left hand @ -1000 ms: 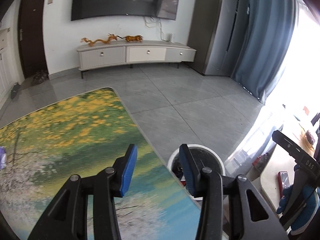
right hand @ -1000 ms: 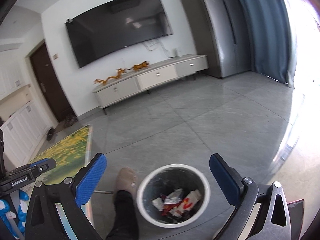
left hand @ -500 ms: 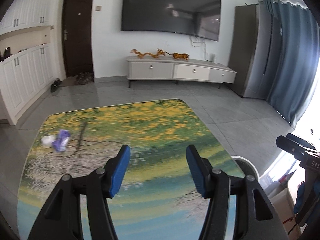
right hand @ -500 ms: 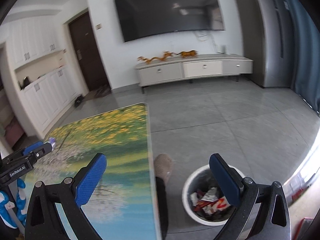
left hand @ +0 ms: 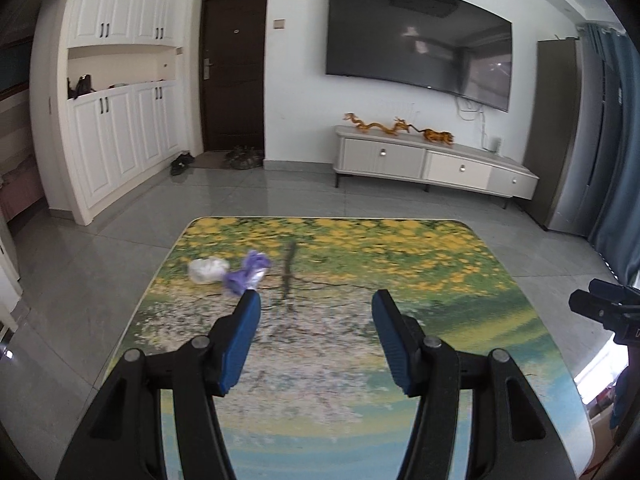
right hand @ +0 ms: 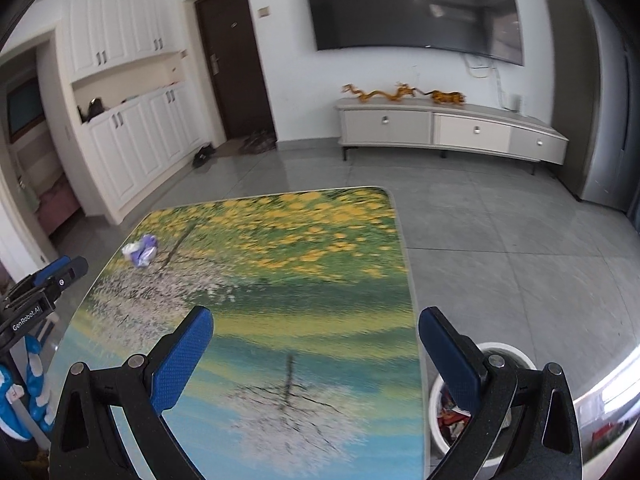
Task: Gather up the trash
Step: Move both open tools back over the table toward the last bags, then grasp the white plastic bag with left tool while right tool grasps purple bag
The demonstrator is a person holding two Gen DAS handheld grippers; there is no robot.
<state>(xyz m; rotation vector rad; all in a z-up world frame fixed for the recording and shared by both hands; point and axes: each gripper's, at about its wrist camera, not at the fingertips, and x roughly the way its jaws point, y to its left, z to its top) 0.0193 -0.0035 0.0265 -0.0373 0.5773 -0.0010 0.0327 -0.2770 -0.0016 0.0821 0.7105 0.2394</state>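
A crumpled purple wrapper (left hand: 245, 271) and a white wad (left hand: 207, 270) lie together on the far left part of the flower-print table (left hand: 440, 280). The right wrist view shows them as one purple-and-white bunch (right hand: 141, 251). My left gripper (left hand: 316, 312) hovers open over the table's middle, nothing between its blue pads, the purple wrapper just beyond its left fingertip. My right gripper (right hand: 316, 328) stands wide open and empty over the near right part of the table (right hand: 320, 264). A white bin (right hand: 512, 354) holding wrappers sits on the floor behind its right finger.
Grey tiled floor surrounds the table. A low TV cabinet (left hand: 432, 162) and a wall-mounted TV (left hand: 420, 40) line the far wall. White cupboards (left hand: 116, 128) and a dark door (left hand: 234, 68) stand on the left, blue curtains (left hand: 616, 160) on the right.
Both views swung left from the bin and floor onto the table. The purple and white trash came into sight. The left jaws stand wider than a second ago.
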